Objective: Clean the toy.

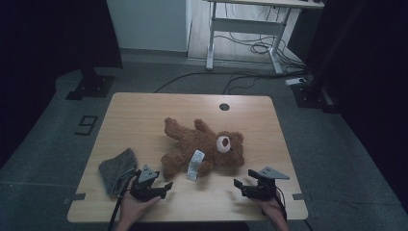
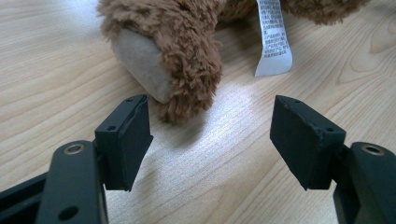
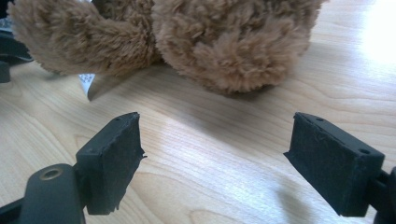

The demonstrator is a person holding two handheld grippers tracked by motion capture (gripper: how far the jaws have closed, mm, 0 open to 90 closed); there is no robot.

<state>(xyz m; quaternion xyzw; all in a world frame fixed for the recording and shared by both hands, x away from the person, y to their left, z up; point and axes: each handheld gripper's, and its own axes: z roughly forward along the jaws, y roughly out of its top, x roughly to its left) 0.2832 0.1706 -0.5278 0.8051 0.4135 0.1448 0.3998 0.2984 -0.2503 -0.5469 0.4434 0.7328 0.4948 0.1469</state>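
A brown teddy bear (image 1: 204, 147) lies on its back in the middle of the wooden table (image 1: 144, 115), head to the right, with a white label (image 1: 195, 165) hanging from its side. My left gripper (image 1: 162, 188) sits near the front edge, just left of the bear's lower leg, jaws open and empty. In the left gripper view the bear's foot (image 2: 163, 60) with its pale sole lies just beyond the jaws, and the label (image 2: 273, 37) lies to its right. My right gripper (image 1: 240, 185) is open below the bear's head (image 3: 233, 42), nothing between its pads.
A folded grey cloth (image 1: 117, 170) lies at the table's front left, beside my left hand. A round cable hole (image 1: 224, 106) sits near the far edge. Beyond the table are a white desk frame (image 1: 250, 29), floor cables and dark stands.
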